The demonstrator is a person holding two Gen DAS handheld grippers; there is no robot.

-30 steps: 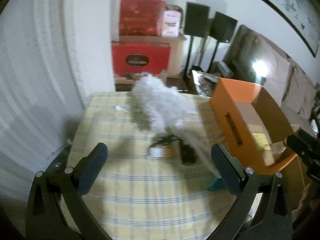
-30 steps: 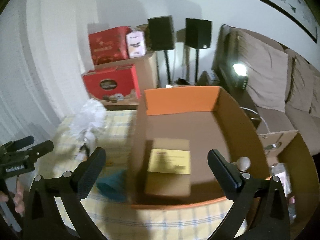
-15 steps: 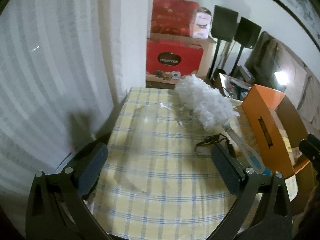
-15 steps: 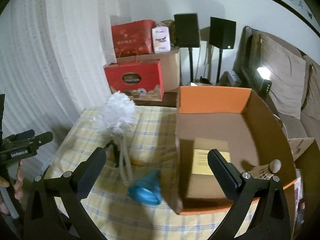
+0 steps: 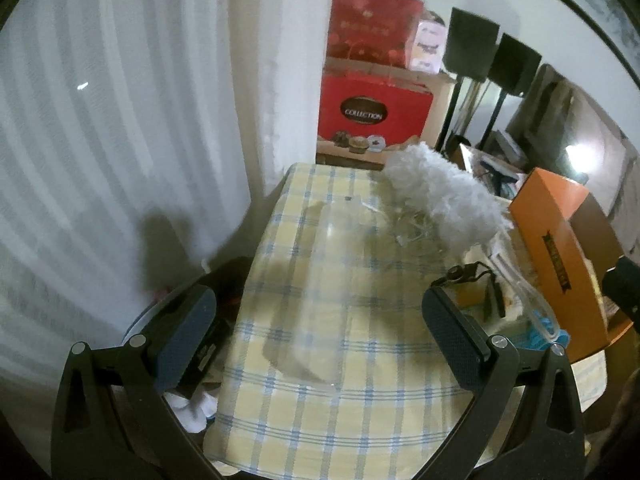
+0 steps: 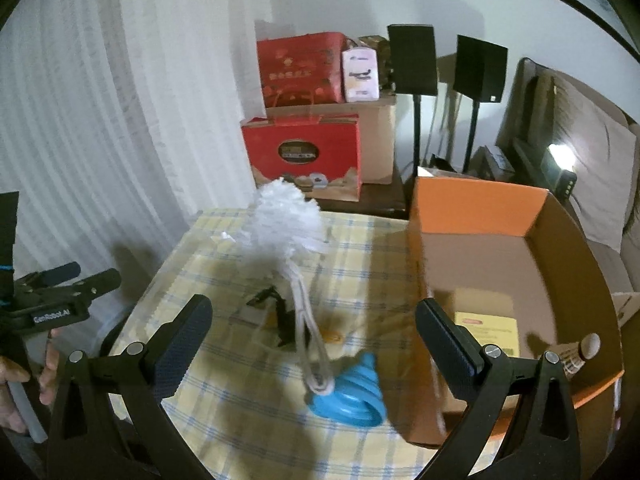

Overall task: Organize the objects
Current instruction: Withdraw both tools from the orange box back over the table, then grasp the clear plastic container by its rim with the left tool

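Observation:
A white fluffy duster (image 6: 288, 220) (image 5: 444, 196) with a clear handle lies across the yellow checked tablecloth (image 5: 320, 320). A blue ribbed cup-shaped object (image 6: 352, 392) sits at the handle's end, beside the open orange box (image 6: 500, 264) (image 5: 560, 252). Black cords and a small orange item (image 6: 332, 336) lie by the handle. Crumpled clear plastic (image 5: 336, 248) rests on the cloth. My left gripper (image 5: 320, 328) hovers open over the table's left half, empty. My right gripper (image 6: 312, 340) is open above the duster handle, holding nothing.
Inside the orange box lie a cardboard packet with a yellow label (image 6: 486, 328) and a shuttlecock (image 6: 576, 356). Red gift boxes (image 6: 304, 160) and speakers on stands (image 6: 412, 60) stand behind the table. A curtain (image 5: 120, 120) hangs at left, a sofa (image 6: 592, 160) at right.
Both grippers have swung to the left and pulled back: the box slid rightward in both views and more of the table and curtain shows. Nothing on the table moved.

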